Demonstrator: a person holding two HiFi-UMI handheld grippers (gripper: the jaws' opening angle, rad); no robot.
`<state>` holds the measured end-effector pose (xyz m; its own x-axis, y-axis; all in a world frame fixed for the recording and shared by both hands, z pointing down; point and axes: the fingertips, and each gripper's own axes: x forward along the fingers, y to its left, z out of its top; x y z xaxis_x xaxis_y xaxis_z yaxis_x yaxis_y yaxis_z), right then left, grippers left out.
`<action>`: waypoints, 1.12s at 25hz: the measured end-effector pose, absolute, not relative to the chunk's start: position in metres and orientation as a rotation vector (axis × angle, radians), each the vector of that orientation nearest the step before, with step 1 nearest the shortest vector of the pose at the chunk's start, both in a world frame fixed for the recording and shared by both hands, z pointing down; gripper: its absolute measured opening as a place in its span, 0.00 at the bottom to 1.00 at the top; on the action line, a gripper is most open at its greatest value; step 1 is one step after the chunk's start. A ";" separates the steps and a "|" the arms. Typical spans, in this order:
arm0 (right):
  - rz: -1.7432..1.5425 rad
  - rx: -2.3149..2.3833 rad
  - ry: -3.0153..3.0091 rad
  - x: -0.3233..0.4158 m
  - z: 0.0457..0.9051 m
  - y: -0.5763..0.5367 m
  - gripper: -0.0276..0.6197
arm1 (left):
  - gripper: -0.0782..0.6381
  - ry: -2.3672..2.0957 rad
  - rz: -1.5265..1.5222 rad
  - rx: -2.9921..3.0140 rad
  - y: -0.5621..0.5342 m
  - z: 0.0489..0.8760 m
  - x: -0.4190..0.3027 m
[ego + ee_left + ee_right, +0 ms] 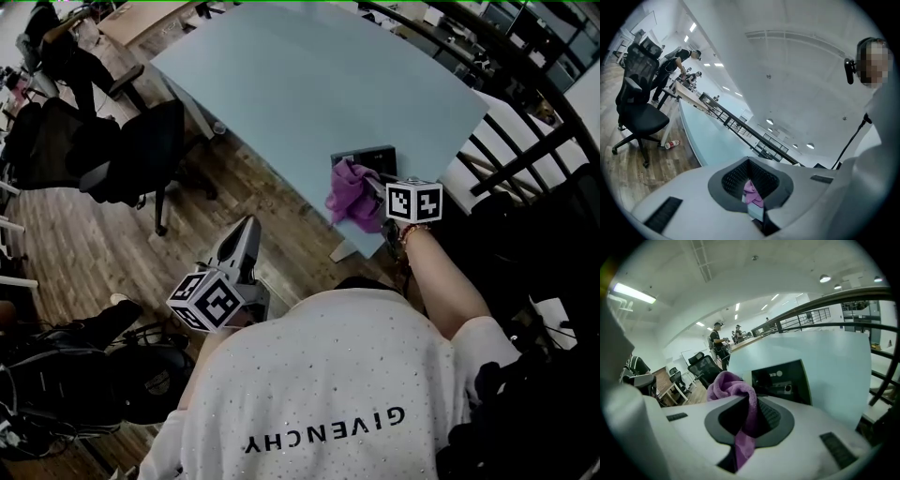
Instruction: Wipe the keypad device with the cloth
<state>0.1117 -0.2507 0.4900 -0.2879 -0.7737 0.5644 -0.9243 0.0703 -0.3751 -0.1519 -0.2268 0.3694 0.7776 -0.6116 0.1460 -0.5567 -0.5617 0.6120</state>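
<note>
Left hand-held gripper (246, 234): jaws drawn together on nothing, hanging low off the near edge of the table (319, 84), well apart from the work. Cloth (349, 195): purple, bunched, at the table's near edge. Keypad device (367, 156): dark, just beyond the cloth; I cannot confirm contact. Right hand-held gripper (751, 416): jaws clamped on the cloth. My judgement: cloth secured and brought to the device, its face mostly uncovered, wiping itself largely left to do.

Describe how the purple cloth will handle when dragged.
Probably floppy: the cloth droops in bunched folds from the fingers of the right gripper. Likely light, since one pinch carries it; may bunch rather than slide flat on the keypad device.
</note>
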 end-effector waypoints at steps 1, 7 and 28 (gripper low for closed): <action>1.026 1.732 -2.112 0.115 0.492 -0.249 0.09 | 0.11 -0.869 -0.115 2.304 -0.226 0.369 -0.152; 0.997 1.678 -2.108 0.117 0.491 -0.256 0.09 | 0.11 -0.888 -0.119 2.271 -0.225 0.371 -0.152; 1.078 1.790 -2.174 0.200 0.496 -0.232 0.09 | 0.11 -1.002 -0.104 2.207 -0.197 0.375 -0.100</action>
<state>0.1998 -0.2319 0.4963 -0.2899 -0.8078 0.5133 -0.8977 0.0434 -0.4385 -0.0998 -0.1966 0.3748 0.6975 -0.6874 0.2027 -0.6313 -0.4554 0.6278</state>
